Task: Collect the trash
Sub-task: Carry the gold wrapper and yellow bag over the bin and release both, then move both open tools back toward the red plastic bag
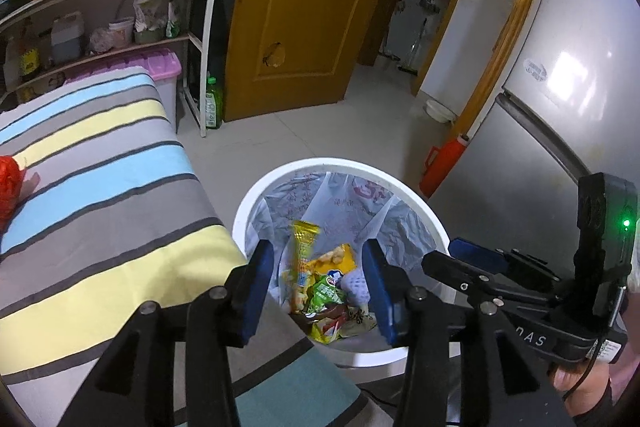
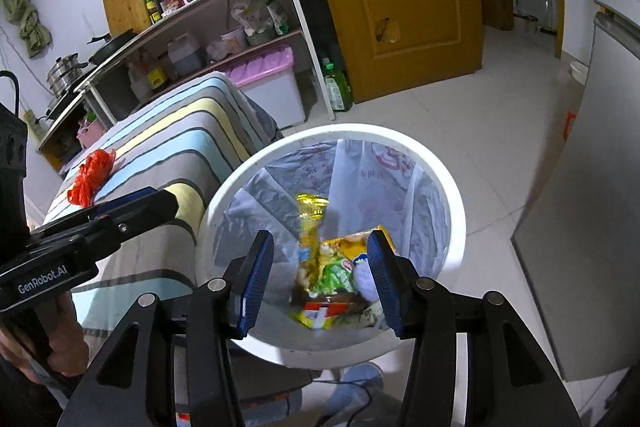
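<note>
With both the left gripper (image 1: pixel 318 281) and right gripper (image 2: pixel 320 277) released and empty over the bin (image 2: pixel 456 211), fetch the red bag (image 2: pixel 90 177) on the bed (image 2: pixel 172 143) at ten o'clock next, keeping clear of the wrappers (image 2: pixel 332 271) already dropped inside.

Table (image 2: pixel 168 147), striped cloth: red bag (image 2: pixel 90 177) at 9 o'clock. Floor (image 2: pixel 460 107): white bin (image 2: pixel 452 187) at table's 3 o'clock edge, wrappers (image 2: pixel 332 275) inside.

Both grippers, left gripper (image 1: pixel 318 287) and right gripper (image 2: pixel 320 281), have black frames, blue pads, silver screws; green light at three o'clock.
</note>
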